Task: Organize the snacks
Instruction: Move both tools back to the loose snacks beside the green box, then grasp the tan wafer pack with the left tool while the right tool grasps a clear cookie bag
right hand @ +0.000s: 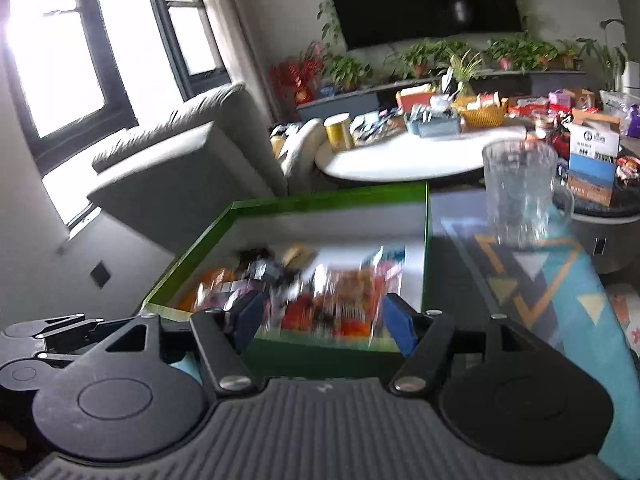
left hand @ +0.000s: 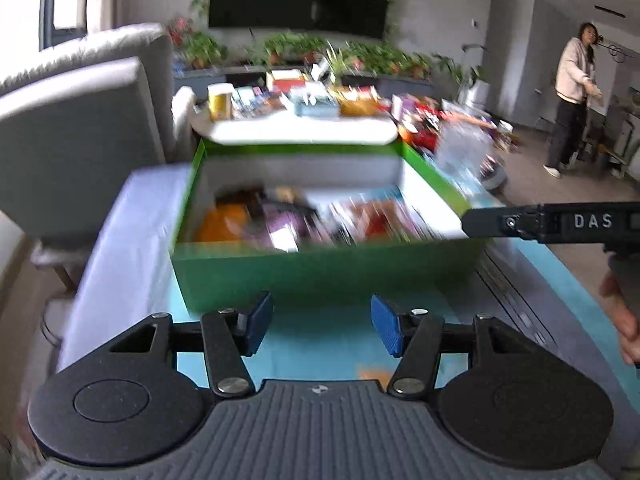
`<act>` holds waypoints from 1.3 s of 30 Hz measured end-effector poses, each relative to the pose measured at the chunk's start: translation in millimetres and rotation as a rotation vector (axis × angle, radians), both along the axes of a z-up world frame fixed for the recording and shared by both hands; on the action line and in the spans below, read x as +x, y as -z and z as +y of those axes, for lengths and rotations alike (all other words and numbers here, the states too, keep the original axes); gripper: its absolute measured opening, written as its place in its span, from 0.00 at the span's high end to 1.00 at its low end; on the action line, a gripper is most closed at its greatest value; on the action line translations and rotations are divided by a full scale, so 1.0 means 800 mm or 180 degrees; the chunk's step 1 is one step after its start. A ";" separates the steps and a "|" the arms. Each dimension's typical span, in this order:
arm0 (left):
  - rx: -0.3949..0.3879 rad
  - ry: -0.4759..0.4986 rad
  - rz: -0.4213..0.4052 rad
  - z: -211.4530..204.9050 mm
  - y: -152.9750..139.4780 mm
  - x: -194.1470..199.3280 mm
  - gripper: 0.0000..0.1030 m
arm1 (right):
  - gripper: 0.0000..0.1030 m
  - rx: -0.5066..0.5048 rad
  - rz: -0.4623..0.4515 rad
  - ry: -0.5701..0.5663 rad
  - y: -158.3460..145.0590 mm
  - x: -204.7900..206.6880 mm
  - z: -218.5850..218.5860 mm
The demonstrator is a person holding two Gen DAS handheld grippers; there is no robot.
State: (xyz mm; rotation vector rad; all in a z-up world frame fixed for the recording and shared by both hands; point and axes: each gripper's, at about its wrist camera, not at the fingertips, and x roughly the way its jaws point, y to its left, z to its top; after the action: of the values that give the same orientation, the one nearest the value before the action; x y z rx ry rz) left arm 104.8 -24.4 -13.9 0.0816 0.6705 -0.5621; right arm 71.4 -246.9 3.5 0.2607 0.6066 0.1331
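We see the snacks (left hand: 316, 220) as a blurred heap of orange, purple, red and white packets lying inside the green box (left hand: 320, 276), which sits on a low table with a teal patterned cloth (right hand: 560, 280); single packets can't be told apart through the motion blur. The box has white inner walls and its far side is empty white floor, packets bunched toward the near side. Our left gripper (left hand: 322, 325) hangs just near of the box's near wall, blue pads apart with only the teal cloth between them, nothing held. Our right gripper (right hand: 326, 322) sits over the near rim of the box, pads spread wide, snacks visible past the gap but none gripped. In the left view the right gripper's black finger pokes in from the right edge over the box's right corner, a hand (left hand: 624, 320) below it. Right of the box stands a clear glass jug (right hand: 520, 196) on the cloth. Left of the box is a grey sofa (right hand: 180, 160). Far of the box a round white table (right hand: 400, 156) carries more boxes, a basket and a yellow can (right hand: 338, 132). Beyond that: potted plants, a dark TV (right hand: 424, 0), windows at far left. A person (left hand: 572, 96) stands at far right in the left view.
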 end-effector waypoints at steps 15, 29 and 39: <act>0.0057 0.0188 0.0146 0.025 0.022 -0.074 0.49 | 0.31 -0.0411 0.0756 -0.0386 0.060 -0.042 0.045; 0.0132 0.0206 0.0230 0.015 0.036 -0.080 0.49 | 0.39 -0.0620 0.0596 -0.0206 0.076 -0.052 0.035; 0.0294 0.0259 0.0337 -0.023 0.057 -0.047 0.48 | 0.44 -0.0379 0.0429 0.0051 0.055 -0.057 0.014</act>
State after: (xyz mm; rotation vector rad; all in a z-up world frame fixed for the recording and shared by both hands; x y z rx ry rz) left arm 66.9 -42.5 -59.2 0.1668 0.7991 -0.6166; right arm 25.8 -235.9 -40.4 0.1601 0.7433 0.0639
